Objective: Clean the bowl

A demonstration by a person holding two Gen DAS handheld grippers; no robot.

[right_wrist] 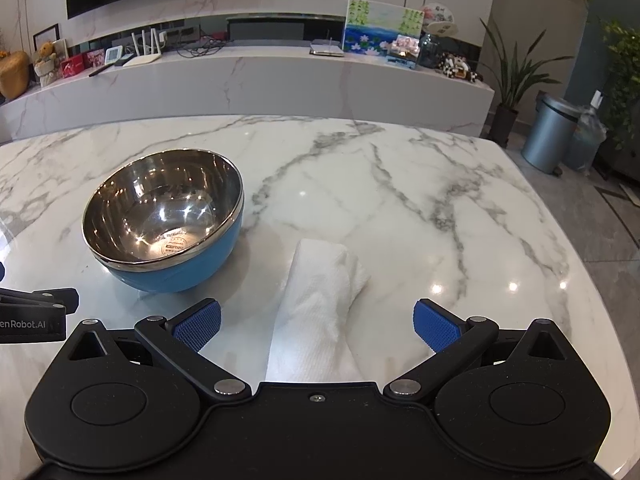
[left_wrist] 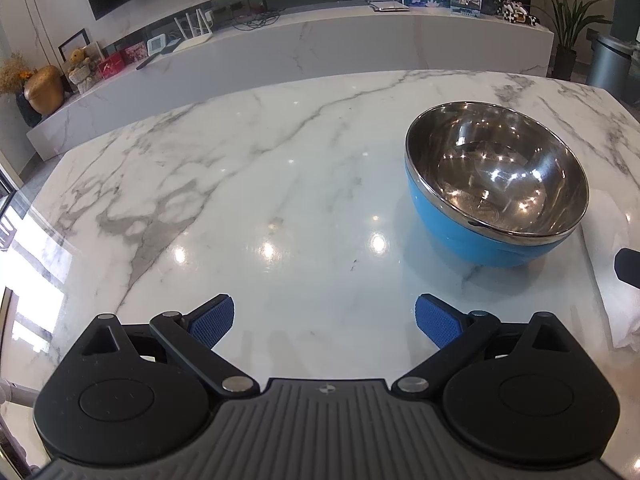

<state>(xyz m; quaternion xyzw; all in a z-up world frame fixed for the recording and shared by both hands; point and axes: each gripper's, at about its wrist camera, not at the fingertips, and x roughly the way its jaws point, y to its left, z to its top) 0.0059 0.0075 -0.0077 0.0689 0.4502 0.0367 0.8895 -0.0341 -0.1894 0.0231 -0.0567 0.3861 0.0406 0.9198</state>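
Right wrist: fingers [right_wrist: 316, 326] spread wide over cloth [right_wrist: 320, 304] on tabletop [right_wrist: 400, 200]; bowl [right_wrist: 164, 220] ahead-left, upright. Left fingers [left_wrist: 324, 320] wide too, empty, bowl [left_wrist: 496, 184] ahead-right. Fits before or after wiping. Any wipe: pinch cloth mid-fold, steady rim.

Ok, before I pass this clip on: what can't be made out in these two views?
- Paper towel: its near end is hidden behind the right gripper body in the right wrist view; in the left wrist view the right edge cuts it off.
- Bowl: the stamp on its bottom is too small to read; glare hides whether the inside is dirty.
- Left gripper: the right wrist view's left edge cuts off its printed label.
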